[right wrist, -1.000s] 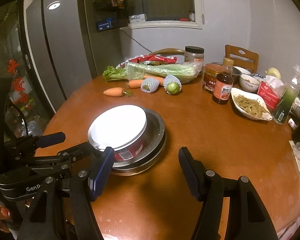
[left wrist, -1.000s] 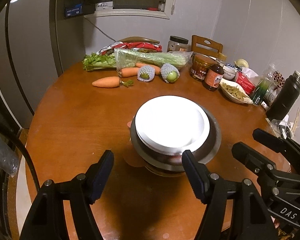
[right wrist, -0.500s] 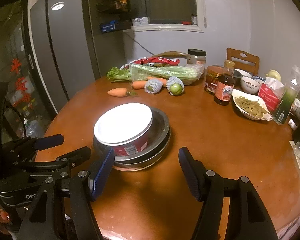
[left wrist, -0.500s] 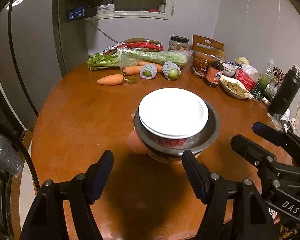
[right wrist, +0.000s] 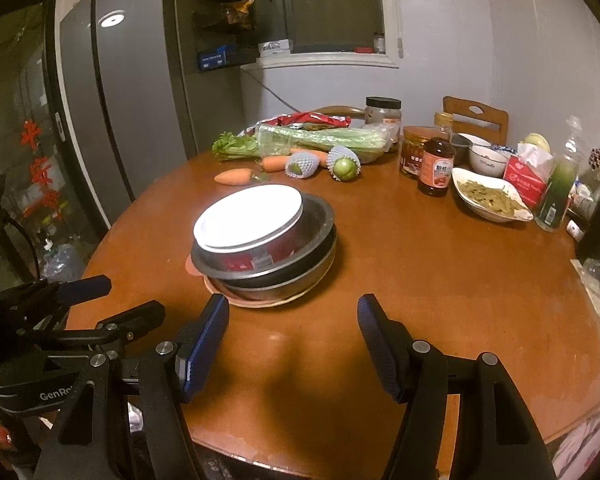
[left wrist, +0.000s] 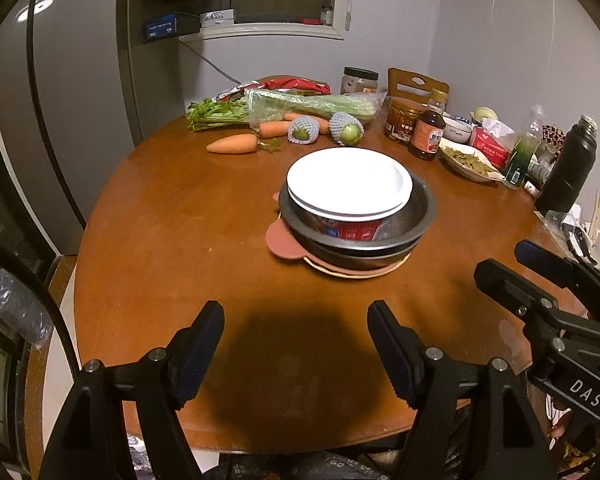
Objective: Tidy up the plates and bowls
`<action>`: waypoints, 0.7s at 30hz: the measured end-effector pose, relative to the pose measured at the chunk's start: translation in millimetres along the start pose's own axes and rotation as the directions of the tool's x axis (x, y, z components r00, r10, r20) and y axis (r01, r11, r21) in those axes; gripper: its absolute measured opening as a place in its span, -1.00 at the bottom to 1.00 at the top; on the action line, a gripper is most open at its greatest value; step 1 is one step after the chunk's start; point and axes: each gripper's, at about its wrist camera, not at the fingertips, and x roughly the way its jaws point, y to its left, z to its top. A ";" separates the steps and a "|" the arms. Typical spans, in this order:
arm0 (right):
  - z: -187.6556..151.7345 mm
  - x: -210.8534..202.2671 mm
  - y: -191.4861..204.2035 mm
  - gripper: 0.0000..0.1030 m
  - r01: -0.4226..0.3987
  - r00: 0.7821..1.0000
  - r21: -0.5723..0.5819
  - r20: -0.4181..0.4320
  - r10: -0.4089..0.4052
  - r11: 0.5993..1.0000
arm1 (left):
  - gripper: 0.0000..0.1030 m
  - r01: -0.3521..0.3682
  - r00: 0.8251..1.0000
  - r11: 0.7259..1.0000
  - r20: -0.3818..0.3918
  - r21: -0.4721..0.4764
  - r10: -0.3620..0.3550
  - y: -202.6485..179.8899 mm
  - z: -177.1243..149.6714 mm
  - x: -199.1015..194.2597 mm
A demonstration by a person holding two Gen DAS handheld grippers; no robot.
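Observation:
A stack stands mid-table: a white plate [left wrist: 349, 181] on a red-sided bowl [left wrist: 350, 233], inside nested steel bowls [left wrist: 420, 216], on a pinkish plate [left wrist: 278, 240]. The same stack shows in the right wrist view, with the white plate [right wrist: 248, 216] on top of the steel bowls [right wrist: 320, 240]. My left gripper [left wrist: 296, 344] is open and empty, well short of the stack. My right gripper [right wrist: 292, 344] is open and empty, also back from it. The right gripper also shows at the right of the left wrist view [left wrist: 540, 276].
On the round wooden table [left wrist: 172, 240] at the back lie carrots [left wrist: 232, 145], celery [left wrist: 312, 102] and netted fruit [left wrist: 345, 130]. Jars, a sauce bottle [left wrist: 426, 136], a dish of greens [left wrist: 470, 159] and a black flask [left wrist: 568, 164] crowd the right. A fridge [right wrist: 112, 120] stands to the left.
Both grippers have pulled back and away from the stack, which now stands farther off on the table. Both stayed open.

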 end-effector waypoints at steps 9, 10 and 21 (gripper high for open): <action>-21.9 -11.3 1.7 0.33 0.021 1.000 0.001 0.005 -0.021 1.000 | 0.45 0.008 1.000 1.000 0.003 0.007 -0.008 -6.6 -16.3 -6.1; -23.6 -11.3 0.7 0.33 0.025 1.000 0.004 0.001 -0.025 1.000 | 0.45 0.016 1.000 1.000 0.004 0.005 -0.016 -8.1 -18.0 -6.4; -37.5 -15.3 -7.8 0.33 0.015 1.000 0.027 -0.010 -0.015 1.000 | 0.45 0.003 1.000 1.000 -0.005 0.027 -0.003 -17.6 -24.0 -4.6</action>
